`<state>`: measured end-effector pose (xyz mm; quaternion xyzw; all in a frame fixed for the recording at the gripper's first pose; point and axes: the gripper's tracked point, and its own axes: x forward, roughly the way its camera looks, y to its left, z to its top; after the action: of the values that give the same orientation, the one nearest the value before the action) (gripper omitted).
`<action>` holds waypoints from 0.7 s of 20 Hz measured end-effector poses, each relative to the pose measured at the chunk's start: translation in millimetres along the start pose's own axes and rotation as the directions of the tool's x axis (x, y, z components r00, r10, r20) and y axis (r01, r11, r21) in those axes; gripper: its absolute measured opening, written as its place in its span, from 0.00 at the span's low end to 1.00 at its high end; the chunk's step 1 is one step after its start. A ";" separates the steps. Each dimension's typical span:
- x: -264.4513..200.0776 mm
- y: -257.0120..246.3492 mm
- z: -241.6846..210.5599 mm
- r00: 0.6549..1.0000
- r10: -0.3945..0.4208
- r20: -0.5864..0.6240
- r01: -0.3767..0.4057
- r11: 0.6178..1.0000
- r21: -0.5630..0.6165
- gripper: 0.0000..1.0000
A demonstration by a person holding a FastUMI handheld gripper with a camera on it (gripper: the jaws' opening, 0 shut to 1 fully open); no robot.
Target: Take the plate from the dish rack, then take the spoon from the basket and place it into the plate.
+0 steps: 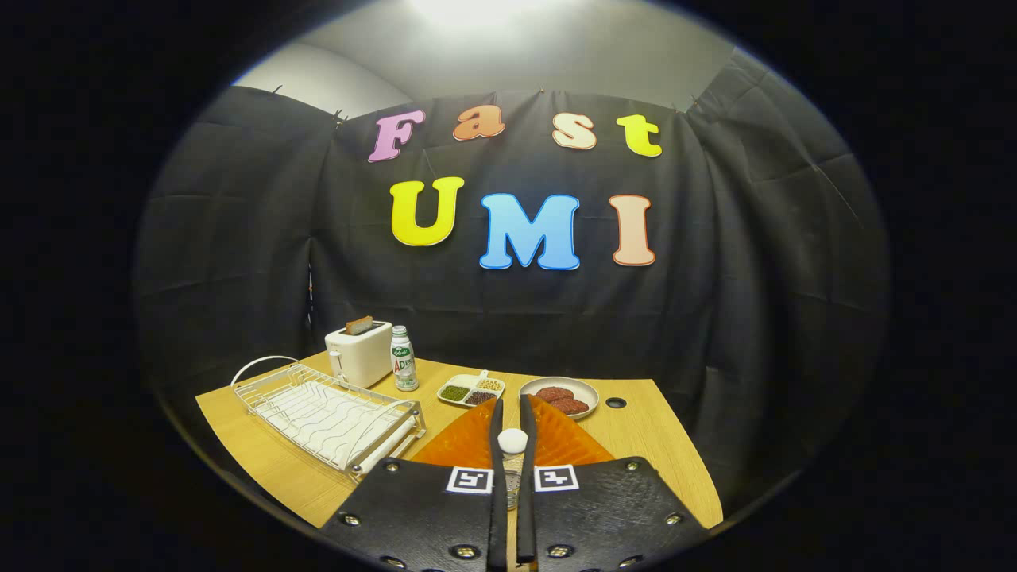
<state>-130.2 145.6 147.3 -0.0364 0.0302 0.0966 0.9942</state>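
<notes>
Fingers [512,413] were nearly together, clamped on a white-ended spoon [512,442]. You held it over the orange ribbed plate [469,445]; the white wire dish rack [326,413] stood empty, release remaining.

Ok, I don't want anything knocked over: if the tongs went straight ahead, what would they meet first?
Probably the bowl of patties, just right of their line. The tongs, shut on a white spoon, aim at the gap beside the sectioned dish. Depth is unclear.

**Booth with black cloth walls and a wooden table**

Black cloth [508,318] drapes the back and sides of the booth. Above it, a pale wall [508,56] catches bright overhead light. A light wooden table [643,433] stands against the cloth at its far edge.
</notes>
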 end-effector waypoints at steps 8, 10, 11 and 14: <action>-21.2 39.3 -28.7 0.983 0.066 -0.172 -0.072 0.997 -0.028 0.05; -18.7 52.3 -44.8 0.971 0.093 -0.222 -0.105 0.994 -0.043 0.05; -18.2 60.0 -51.5 0.963 0.109 -0.245 -0.124 0.991 -0.045 0.05; -12.3 79.5 -74.7 0.939 0.148 -0.310 -0.172 0.984 -0.051 0.05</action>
<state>-161.6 215.2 68.5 -0.0866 0.1824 0.1715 0.9643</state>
